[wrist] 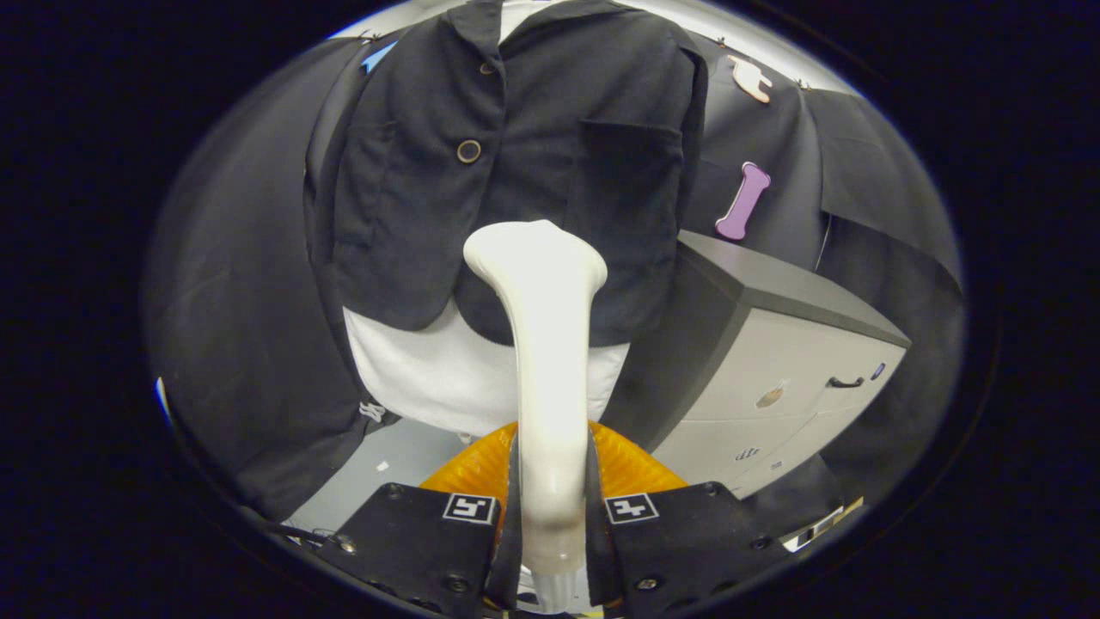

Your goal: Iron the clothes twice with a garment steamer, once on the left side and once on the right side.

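A dark jacket [533, 163] hangs over a white shirt [447, 370] straight ahead, with one button showing on its left front panel. My gripper [550, 481] is shut on the white handle of a garment steamer [546, 344], both fingers pressing its sides. The steamer rises from between the fingers, and its wide head is level with the jacket's lower hem, near the middle where the two front panels meet. Whether the head touches the cloth is unclear.
A grey drawer cabinet [773, 370] stands close to the right of the hanging clothes. An orange ribbed object [481, 468] lies just beyond the fingers, under the steamer. The grey floor [387, 464] shows at the lower left, below the shirt.
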The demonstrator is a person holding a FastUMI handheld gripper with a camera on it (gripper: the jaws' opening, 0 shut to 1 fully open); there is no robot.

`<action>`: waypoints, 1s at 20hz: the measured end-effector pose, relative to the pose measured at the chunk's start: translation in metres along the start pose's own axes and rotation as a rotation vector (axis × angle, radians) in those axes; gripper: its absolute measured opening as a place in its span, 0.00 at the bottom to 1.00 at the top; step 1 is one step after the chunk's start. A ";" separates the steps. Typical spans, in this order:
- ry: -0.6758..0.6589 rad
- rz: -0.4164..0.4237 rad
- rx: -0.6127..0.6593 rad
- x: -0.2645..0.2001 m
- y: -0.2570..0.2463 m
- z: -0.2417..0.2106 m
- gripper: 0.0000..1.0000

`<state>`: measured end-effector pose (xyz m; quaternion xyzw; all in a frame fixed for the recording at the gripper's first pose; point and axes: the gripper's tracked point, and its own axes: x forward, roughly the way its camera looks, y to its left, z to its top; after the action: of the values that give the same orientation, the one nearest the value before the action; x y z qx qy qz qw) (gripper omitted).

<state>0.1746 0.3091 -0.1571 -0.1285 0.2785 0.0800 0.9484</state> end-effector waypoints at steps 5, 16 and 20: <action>0.077 0.001 0.010 0.010 -0.001 -0.037 0.33; -0.159 0.063 0.095 -0.083 0.009 0.060 0.33; -0.340 0.097 0.117 -0.130 0.020 0.144 0.33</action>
<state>0.1347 0.3593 0.0270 -0.0444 0.1243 0.1298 0.9827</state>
